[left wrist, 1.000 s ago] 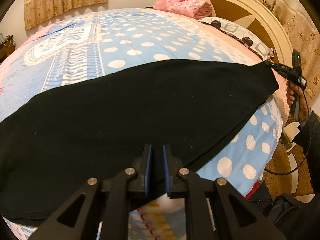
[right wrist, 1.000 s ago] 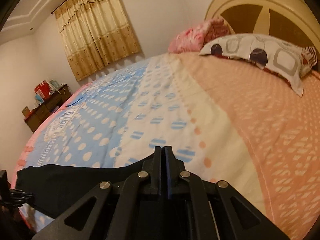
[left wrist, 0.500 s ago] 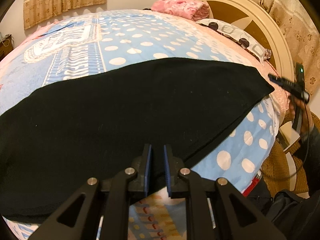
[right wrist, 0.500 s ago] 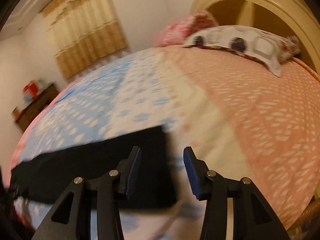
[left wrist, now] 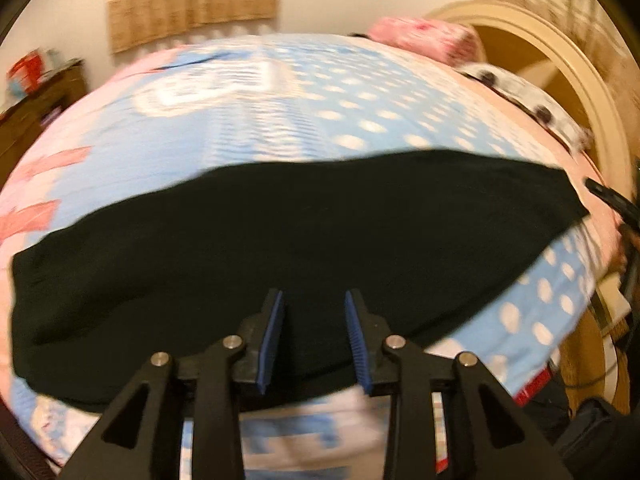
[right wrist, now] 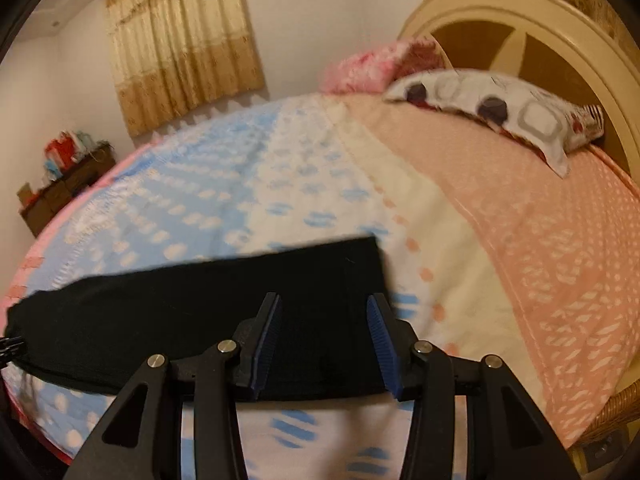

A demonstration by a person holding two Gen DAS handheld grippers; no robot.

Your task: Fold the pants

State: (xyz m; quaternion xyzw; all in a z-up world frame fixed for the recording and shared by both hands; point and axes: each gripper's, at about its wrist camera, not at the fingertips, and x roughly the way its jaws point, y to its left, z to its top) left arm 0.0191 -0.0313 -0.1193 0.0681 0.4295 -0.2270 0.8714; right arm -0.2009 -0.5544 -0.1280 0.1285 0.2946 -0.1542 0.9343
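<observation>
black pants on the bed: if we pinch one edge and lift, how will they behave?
Probably floppy: the black pants lie flat and follow the curve of the bedspread, so a lifted edge should drape, not hold shape. Likely light, since the cloth looks thin, with low edges. Pushing would probably bunch it rather than slide it, as the bedspread looks textured.

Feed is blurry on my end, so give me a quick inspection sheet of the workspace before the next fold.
Surface: bed with a blue, cream and peach dotted cover.
Job's things: black pants lie flat in a long strip along the near edge.
Clutter: patterned pillow and pink bundle by the headboard.
Grippers: left tongs opening, right tongs apart; neither grips the cloth.
Cables: one thin cable at the right edge of the left view.
Surroundings: curtains, dresser.
</observation>
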